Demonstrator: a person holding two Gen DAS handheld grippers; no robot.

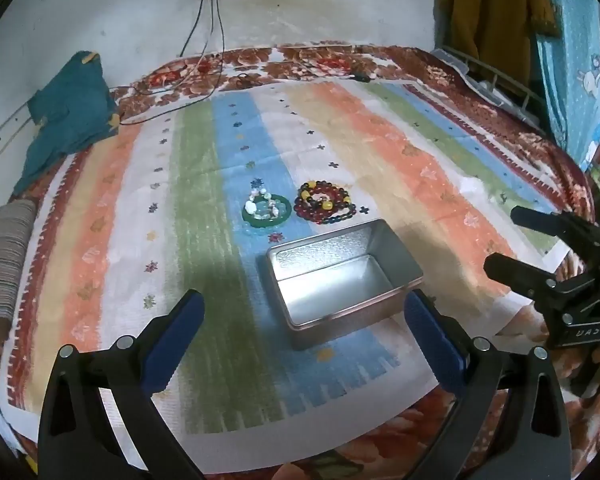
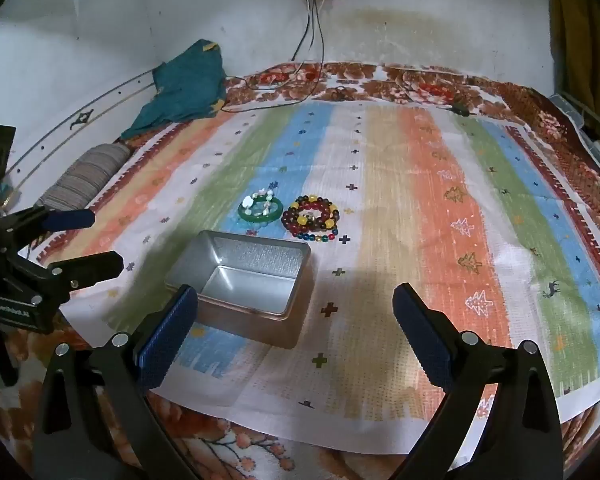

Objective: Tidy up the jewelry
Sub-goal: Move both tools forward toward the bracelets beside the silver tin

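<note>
Two bracelet piles, one bare tin

Near the striped cloth's middle on the bed, the metal tin sits open (nothing inside); green bangle and red bead bracelets lie just behind it; left claw and right claw gape apart, holding nothing.

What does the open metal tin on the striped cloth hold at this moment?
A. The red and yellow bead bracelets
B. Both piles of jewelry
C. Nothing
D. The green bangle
C: the metal tin shows a bare floor, while the green bangle and bead bracelets lie on the striped cloth behind it.
</note>
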